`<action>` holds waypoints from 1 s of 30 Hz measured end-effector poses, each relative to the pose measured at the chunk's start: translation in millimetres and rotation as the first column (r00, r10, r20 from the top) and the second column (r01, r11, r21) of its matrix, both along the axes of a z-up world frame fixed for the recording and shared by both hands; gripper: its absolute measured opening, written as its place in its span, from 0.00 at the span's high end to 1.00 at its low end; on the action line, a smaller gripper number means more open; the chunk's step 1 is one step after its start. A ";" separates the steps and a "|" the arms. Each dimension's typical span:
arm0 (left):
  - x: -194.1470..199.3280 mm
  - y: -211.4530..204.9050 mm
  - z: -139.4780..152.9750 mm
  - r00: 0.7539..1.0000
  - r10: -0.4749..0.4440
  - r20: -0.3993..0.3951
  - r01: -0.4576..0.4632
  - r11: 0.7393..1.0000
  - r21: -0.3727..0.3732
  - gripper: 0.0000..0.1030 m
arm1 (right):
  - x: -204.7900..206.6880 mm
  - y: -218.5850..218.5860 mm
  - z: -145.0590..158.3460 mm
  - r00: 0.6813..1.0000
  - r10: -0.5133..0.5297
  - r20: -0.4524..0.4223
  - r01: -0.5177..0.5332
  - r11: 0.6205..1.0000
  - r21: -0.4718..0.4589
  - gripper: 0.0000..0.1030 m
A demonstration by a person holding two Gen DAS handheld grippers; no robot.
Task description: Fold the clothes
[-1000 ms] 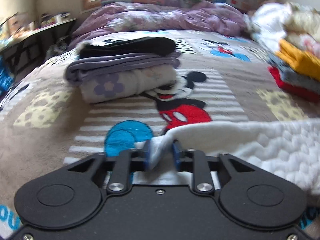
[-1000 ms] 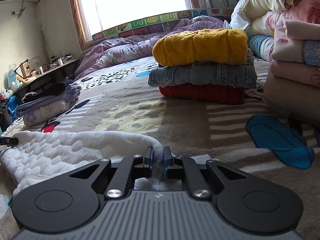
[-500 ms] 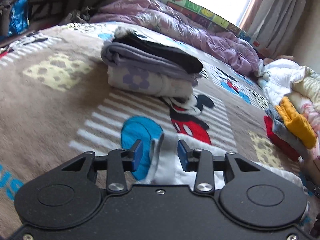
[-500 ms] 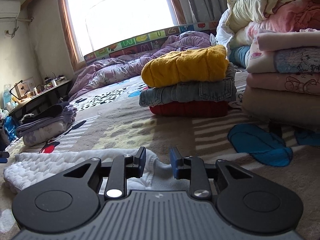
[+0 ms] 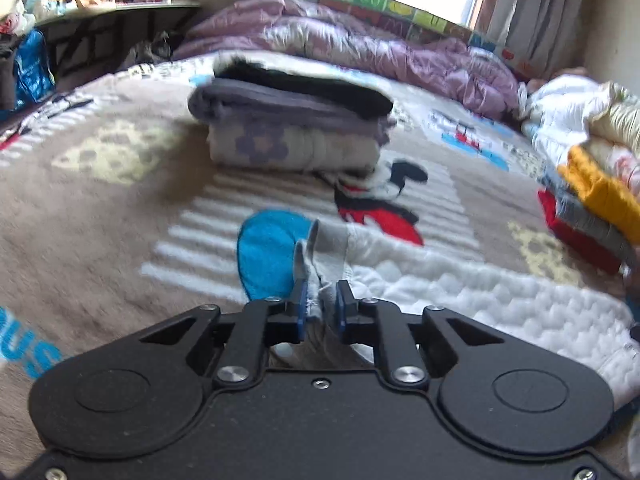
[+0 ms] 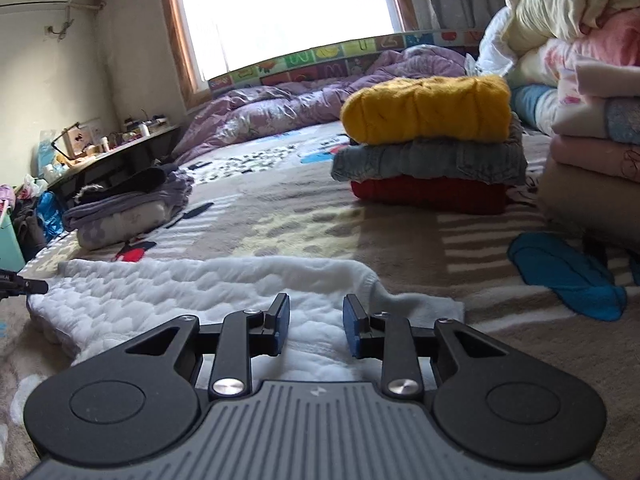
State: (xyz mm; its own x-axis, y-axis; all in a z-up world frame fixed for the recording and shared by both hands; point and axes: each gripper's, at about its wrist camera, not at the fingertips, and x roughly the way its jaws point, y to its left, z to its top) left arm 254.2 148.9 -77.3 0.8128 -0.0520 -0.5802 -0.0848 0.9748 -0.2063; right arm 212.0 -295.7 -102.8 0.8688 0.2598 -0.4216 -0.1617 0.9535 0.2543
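A white quilted garment lies spread on the cartoon-print bed blanket. My left gripper is shut on a grey ribbed edge of the garment, which stands up between the blue pads. In the right wrist view the same garment lies flat below my right gripper, which is open with the cloth under its fingers. The tip of the left gripper shows at the far left edge of that view.
A folded stack of grey, black and floral clothes sits ahead. A stack of yellow, denim and red clothes stands on the right, next to a taller pile of pale bedding. A purple duvet lies at the back.
My right gripper opened and let go of the white garment. My left gripper opened briefly, then shut on the garment's grey edge.
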 end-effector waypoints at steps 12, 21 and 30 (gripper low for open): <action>-4.0 -13.8 2.6 0.996 -0.017 0.084 0.006 0.993 0.121 0.75 | 0.6 4.1 0.4 1.000 -0.004 -0.010 0.004 0.999 -0.033 0.70; 27.3 -53.0 -11.3 0.985 -0.165 0.053 0.155 0.974 0.164 0.59 | 11.1 5.7 3.3 1.000 0.018 0.002 -0.018 0.998 -0.060 0.70; 48.2 -54.0 -33.4 0.987 -0.150 -0.056 0.158 0.972 0.173 0.49 | 26.2 -25.5 -11.0 0.996 -0.015 -0.093 0.018 1.000 0.023 0.71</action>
State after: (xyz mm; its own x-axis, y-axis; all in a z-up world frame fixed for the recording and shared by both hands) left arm 302.4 94.9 -110.7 0.7773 -0.0682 -0.6254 0.0639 0.9975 -0.0294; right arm 238.1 -321.2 -113.8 0.8305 0.2567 -0.4944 -0.1207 0.9494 0.2901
